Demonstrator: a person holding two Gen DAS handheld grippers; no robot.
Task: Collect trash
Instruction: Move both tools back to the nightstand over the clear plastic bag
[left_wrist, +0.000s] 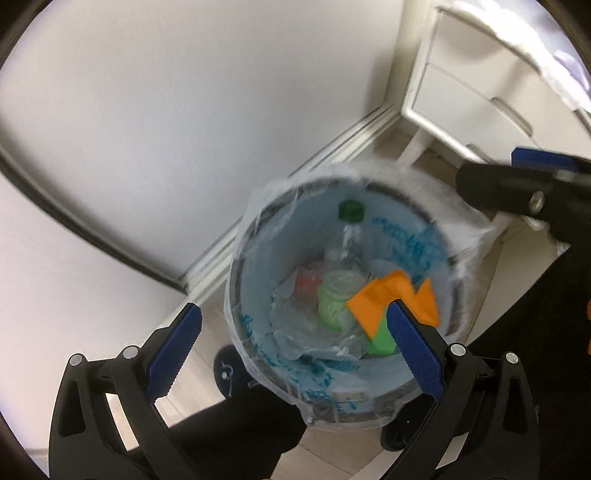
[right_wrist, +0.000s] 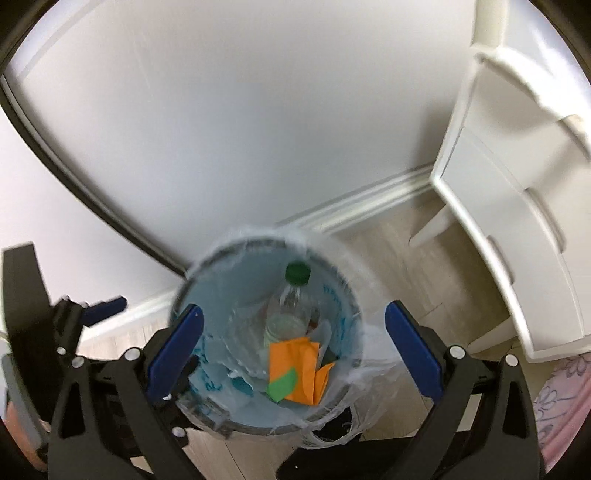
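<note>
A round trash bin (left_wrist: 240, 295) lined with a clear plastic bag printed in blue stands on the floor by the wall. It also shows in the right wrist view (right_wrist: 343, 291). Inside lie a clear bottle with a green cap (left_wrist: 351, 211) (right_wrist: 297, 274), orange paper (left_wrist: 376, 299) (right_wrist: 293, 360), a green piece (left_wrist: 380, 341) (right_wrist: 282, 384) and crumpled plastic. My left gripper (left_wrist: 295, 338) is open and empty above the bin's near rim. My right gripper (right_wrist: 293, 341) is open and empty over the bin; it shows in the left wrist view (left_wrist: 517, 177) at the right.
A white wall with a baseboard (right_wrist: 369, 206) runs behind the bin. A white drawer cabinet (right_wrist: 517, 221) stands to the right on the pale wood floor (right_wrist: 388, 251). A dark cable (left_wrist: 74, 221) curves along the wall. Pink floral cloth (right_wrist: 561, 398) shows at the far right.
</note>
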